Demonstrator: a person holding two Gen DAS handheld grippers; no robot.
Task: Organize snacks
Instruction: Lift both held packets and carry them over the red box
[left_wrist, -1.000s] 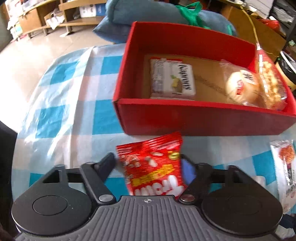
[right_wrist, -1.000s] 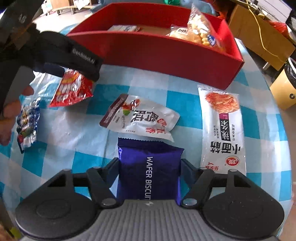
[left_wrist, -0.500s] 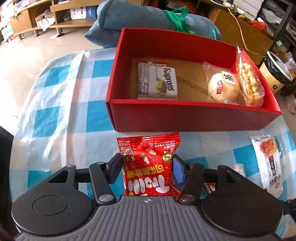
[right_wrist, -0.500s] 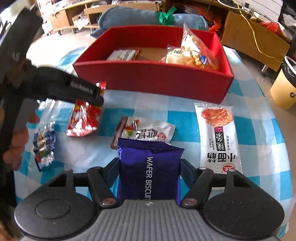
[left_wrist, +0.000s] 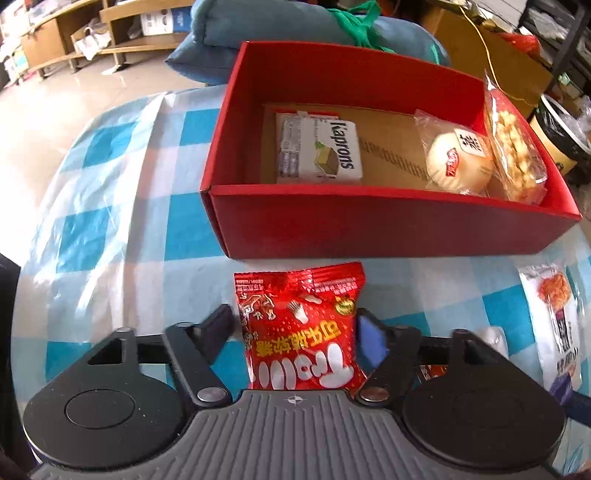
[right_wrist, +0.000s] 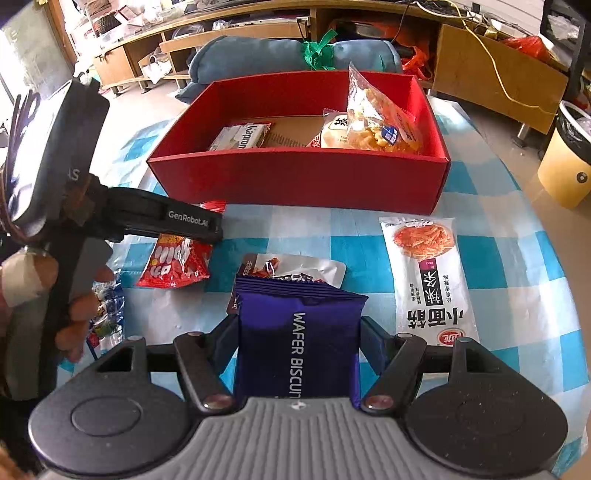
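I read this as a lived-in home room: a table under blue-and-white checked cloth (right_wrist: 491, 258), low wooden shelving (right_wrist: 155, 55) against the wall, a blue fabric cushion (right_wrist: 251, 55), a cream plastic wastebin (right_wrist: 565, 173).

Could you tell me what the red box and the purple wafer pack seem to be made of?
Red box: probably cardboard, matte red outside, with a bare brown corrugated floor inside. Wafer pack: likely plastic or foil film, glossy, creased, with a crimped seal along its top edge.
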